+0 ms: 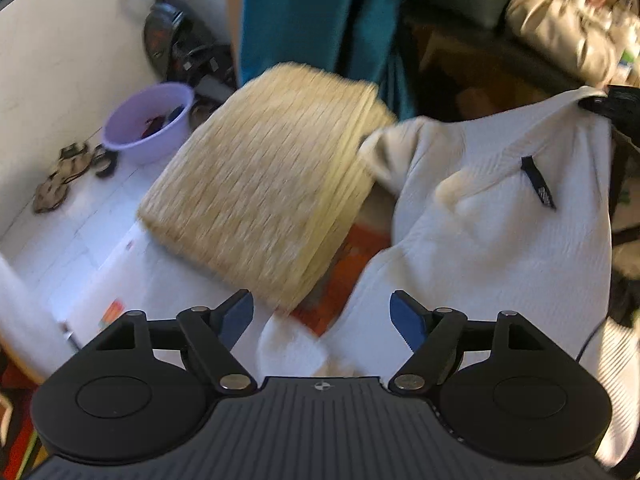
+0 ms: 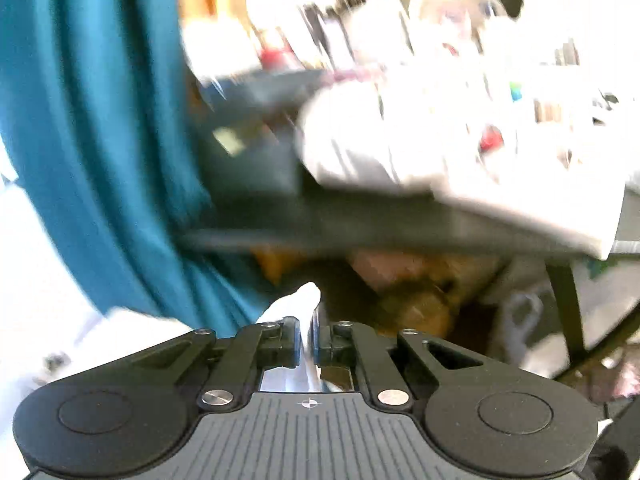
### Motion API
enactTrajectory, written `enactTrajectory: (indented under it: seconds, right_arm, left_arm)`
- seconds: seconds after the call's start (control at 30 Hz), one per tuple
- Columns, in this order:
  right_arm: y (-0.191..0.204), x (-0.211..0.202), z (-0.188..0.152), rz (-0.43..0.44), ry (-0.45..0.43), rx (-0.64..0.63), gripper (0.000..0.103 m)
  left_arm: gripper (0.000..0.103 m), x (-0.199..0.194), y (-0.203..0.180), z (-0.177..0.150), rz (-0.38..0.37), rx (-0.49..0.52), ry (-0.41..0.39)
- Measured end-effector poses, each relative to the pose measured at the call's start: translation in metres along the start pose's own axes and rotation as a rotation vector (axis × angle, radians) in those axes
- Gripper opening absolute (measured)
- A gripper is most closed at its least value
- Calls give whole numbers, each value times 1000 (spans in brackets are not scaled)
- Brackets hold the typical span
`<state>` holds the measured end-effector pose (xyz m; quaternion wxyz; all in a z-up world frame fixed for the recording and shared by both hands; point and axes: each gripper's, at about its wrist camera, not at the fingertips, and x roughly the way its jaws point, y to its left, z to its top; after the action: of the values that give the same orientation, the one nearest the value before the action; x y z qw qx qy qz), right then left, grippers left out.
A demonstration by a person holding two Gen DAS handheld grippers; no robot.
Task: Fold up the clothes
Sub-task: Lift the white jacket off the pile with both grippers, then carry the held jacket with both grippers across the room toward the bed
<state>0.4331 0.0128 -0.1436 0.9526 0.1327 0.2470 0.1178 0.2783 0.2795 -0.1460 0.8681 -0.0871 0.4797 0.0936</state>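
A white ribbed garment with a black neck label hangs lifted at the right of the left wrist view, held up at its top right corner by the other gripper's dark body. My left gripper is open, its blue-padded fingers spread above a lower fold of the white cloth, touching nothing. In the right wrist view my right gripper is shut on a pinch of the white garment, which sticks up between the jaws. That view is motion-blurred.
A folded straw-coloured knit lies on the white surface left of the garment. A lilac basin and sandals sit on the floor at left. A teal curtain hangs ahead; a cluttered dark table stands right.
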Motion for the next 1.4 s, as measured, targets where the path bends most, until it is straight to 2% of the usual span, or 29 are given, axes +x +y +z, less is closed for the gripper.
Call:
enactTrajectory:
  seconds: [0.1, 0.17, 0.27, 0.4, 0.5, 0.63, 0.7, 0.77, 0.8, 0.93, 1.07, 1.27, 1.33, 1.4]
  right_arm:
    - [15, -47, 18, 79, -81, -10, 5]
    - [24, -70, 25, 97, -109, -28, 5]
    - [34, -101, 35, 117, -139, -53, 5]
    - [41, -133, 43, 125, -144, -56, 5]
    - [45, -158, 46, 121, -166, -67, 5]
    - [46, -186, 50, 106, -184, -41, 5]
    - [45, -196, 50, 98, -184, -32, 5]
    - [46, -205, 48, 92, -179, -55, 5]
    - [47, -208, 44, 85, -162, -95, 5]
    - [36, -210, 24, 16, -94, -147, 5]
    - [15, -205, 3, -68, -24, -98, 6]
    - [-10, -186, -17, -128, 46, 108, 9]
    - [-12, -181, -13, -115, 79, 215, 8]
    - [-8, -175, -4, -82, 98, 300, 6]
  left_arm:
    - [80, -7, -5, 23, -88, -66, -48]
    - [81, -12, -16, 36, -125, -67, -79]
    - [82, -22, -32, 43, -147, -32, -147]
    - [85, -20, -48, 45, -164, 10, -143]
    - [85, -13, -53, 43, -125, 44, -130]
    - [85, 4, -53, 34, -18, 73, -48]
    - [83, 9, -49, 28, -17, 71, -35]
    - [39, -3, -44, 27, -32, 59, -69]
    - [4, -14, -42, 28, -44, 50, -99]
    - [4, -57, -32, 32, -91, 15, -220]
    - [4, -101, -23, 35, -143, -11, -341]
    - [4, -157, -34, 29, -243, 122, -485]
    - [4, -173, -38, 29, -266, 151, -528]
    - [4, -180, -31, 37, -253, 119, -560]
